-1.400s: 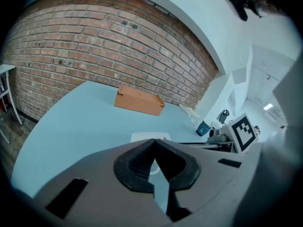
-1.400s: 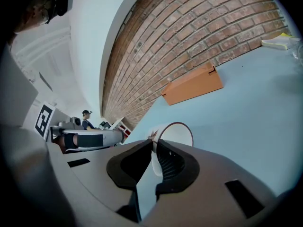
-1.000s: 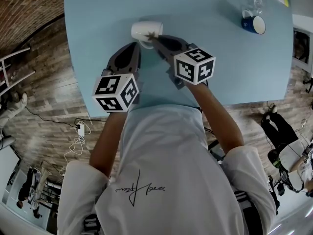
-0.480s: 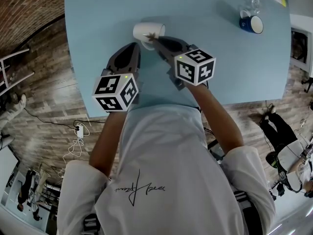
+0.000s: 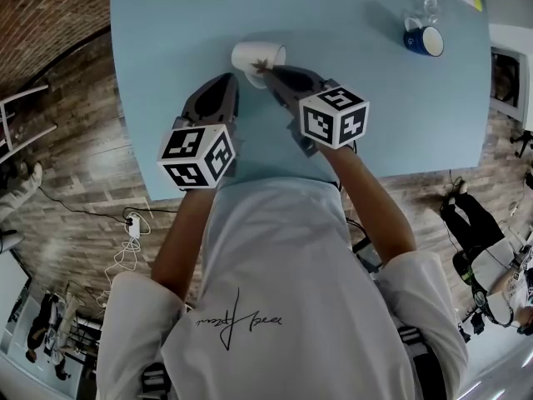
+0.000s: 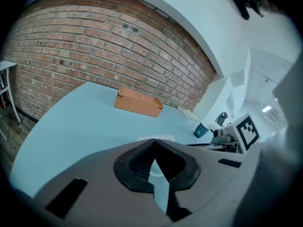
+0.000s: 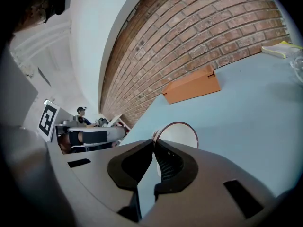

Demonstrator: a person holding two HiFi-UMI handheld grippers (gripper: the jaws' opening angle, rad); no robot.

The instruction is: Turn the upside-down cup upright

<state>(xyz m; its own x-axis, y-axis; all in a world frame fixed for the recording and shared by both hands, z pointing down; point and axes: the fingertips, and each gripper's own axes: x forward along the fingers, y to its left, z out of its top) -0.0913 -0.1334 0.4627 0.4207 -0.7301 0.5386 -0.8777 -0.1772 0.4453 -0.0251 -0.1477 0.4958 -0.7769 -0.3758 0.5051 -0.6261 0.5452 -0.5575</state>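
Beyond our pale blue tabletop (image 5: 391, 115) runs a brick wall (image 7: 213, 27). The white cup (image 5: 250, 55) lies tipped on its side toward the far middle. Our right tool (image 5: 266, 68) is closed on the cup's rim in a thin pinch. Our left tool (image 5: 228, 80) waits just beside it, jaws together and empty. We judge the rim could slip as the cup swings, so it rolls away or lands hard.

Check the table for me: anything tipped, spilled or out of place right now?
Only the white cup: it is tipped on its side on the blue table, neither upside down nor upright, with its mouth toward the right gripper, which pinches its rim. Nothing looks spilled or broken. The left gripper is shut and empty.
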